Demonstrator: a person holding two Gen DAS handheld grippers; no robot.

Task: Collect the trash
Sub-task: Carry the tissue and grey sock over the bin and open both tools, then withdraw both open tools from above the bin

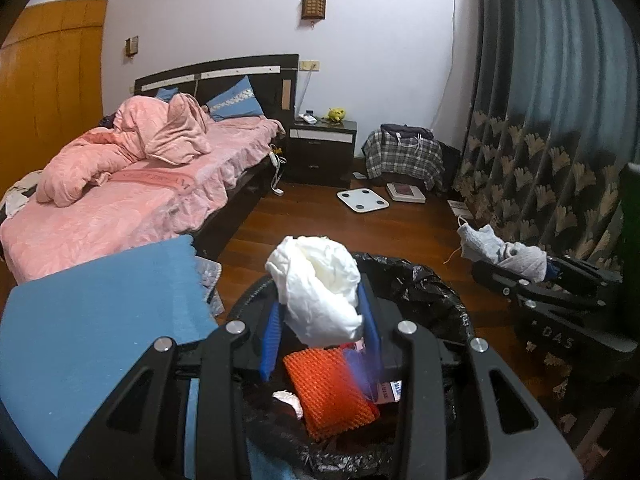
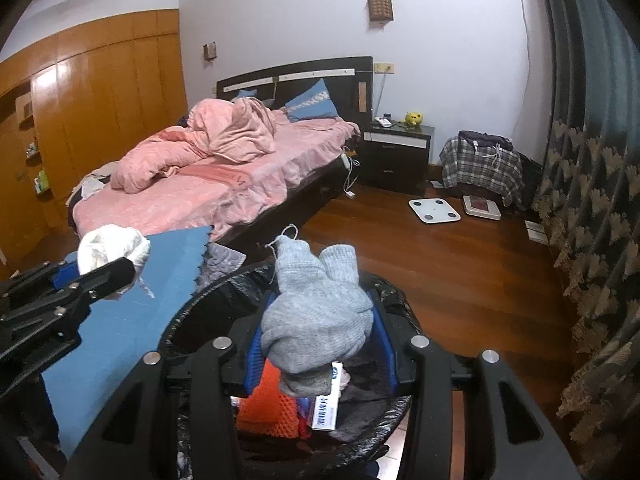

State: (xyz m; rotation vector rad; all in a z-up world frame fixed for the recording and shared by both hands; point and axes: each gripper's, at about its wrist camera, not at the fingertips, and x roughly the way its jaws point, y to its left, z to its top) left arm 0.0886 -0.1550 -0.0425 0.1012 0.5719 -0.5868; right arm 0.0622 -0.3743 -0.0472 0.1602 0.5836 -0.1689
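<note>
Over the black-lined bin (image 1: 420, 280), the left gripper (image 1: 320, 320) clamps crumpled white paper (image 1: 316, 284) and the right gripper (image 2: 318, 340) clamps a grey glove (image 2: 316, 312). Beyond lie wooden floor (image 2: 440, 260), a pink bed (image 1: 132, 184), nightstand (image 1: 322, 148) and curtain (image 1: 560, 120).

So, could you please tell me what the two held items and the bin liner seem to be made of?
White wad in the left gripper: probably thin paper or tissue, matte, with sharp crumples. Grey glove in the right gripper: knitted yarn, with a ribbed weave and a loose thread. Bin liner: thin black plastic film, glossy and wrinkled.
</note>
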